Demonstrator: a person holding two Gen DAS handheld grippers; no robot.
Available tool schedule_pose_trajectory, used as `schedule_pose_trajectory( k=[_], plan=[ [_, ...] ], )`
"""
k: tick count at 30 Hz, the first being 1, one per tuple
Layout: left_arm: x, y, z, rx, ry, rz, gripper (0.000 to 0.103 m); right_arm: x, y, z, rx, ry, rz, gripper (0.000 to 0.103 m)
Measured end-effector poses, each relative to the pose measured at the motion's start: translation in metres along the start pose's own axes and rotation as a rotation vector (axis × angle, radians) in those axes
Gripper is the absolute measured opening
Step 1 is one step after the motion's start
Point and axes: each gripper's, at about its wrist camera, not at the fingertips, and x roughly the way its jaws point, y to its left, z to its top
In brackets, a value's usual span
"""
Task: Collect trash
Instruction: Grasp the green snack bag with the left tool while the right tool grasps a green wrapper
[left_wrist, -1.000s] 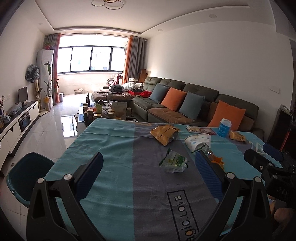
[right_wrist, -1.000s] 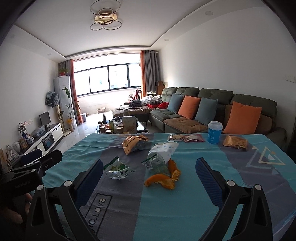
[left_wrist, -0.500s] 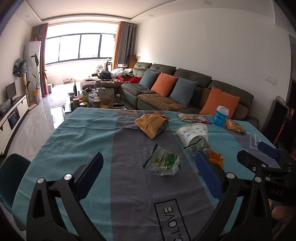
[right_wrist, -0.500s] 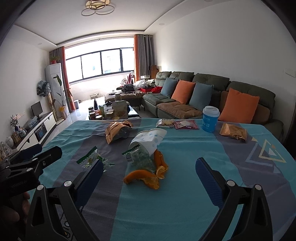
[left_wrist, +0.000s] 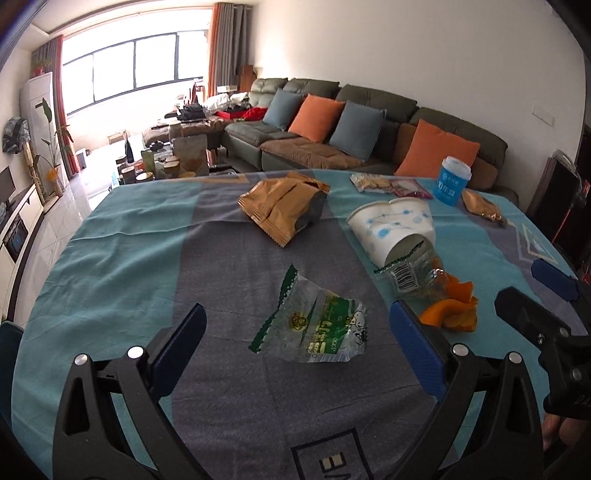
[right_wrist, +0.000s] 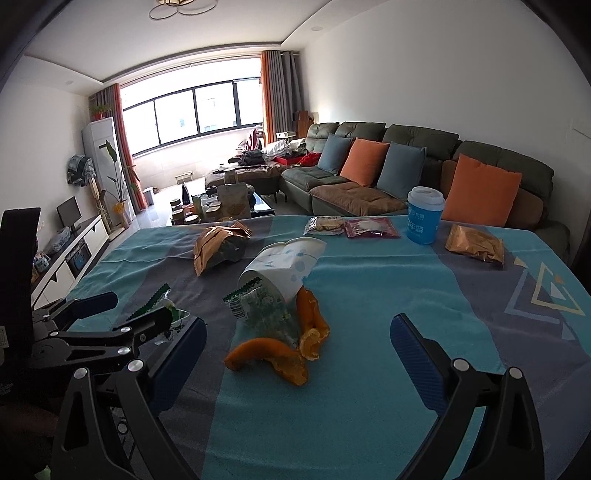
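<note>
Green sofa (right_wrist: 424, 147) (orange, blue cushions), window (right_wrist: 192, 107), tablecloth (right_wrist: 369, 295).

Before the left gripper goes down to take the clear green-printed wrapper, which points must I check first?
1. Left gripper open: ok.
2. Clear green-printed plastic wrapper lined up between its fingers: ok.
3. Wrapper lies free of the tipped white paper cup and orange peels: ok.
4. Right gripper open, holding nothing: ok.
5. Right gripper clear of the left one's path: cannot tell.
6. Trash bin in view: not ok.
</note>
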Motion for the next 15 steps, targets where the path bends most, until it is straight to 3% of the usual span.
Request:
schedule_pose_trajectory(
  k=[3, 8, 15],
  plan=[
    [0.012, -0.003, 0.000, 0.019, 0.050, -0.022, 0.097, 0.012, 0.000, 0.007, 0.011, 0.018, 0.026, 0.096],
    [0.027, -0.007, -0.001, 0.026, 0.114, -0.036, 0.081, 0.032, 0.007, 0.018, -0.005, 0.056, 0.089, 0.092],
    [0.035, 0.000, -0.004, -0.010, 0.151, -0.071, 0.066, 0.057, 0.014, 0.018, -0.022, 0.132, 0.156, 0.077]
  ],
)
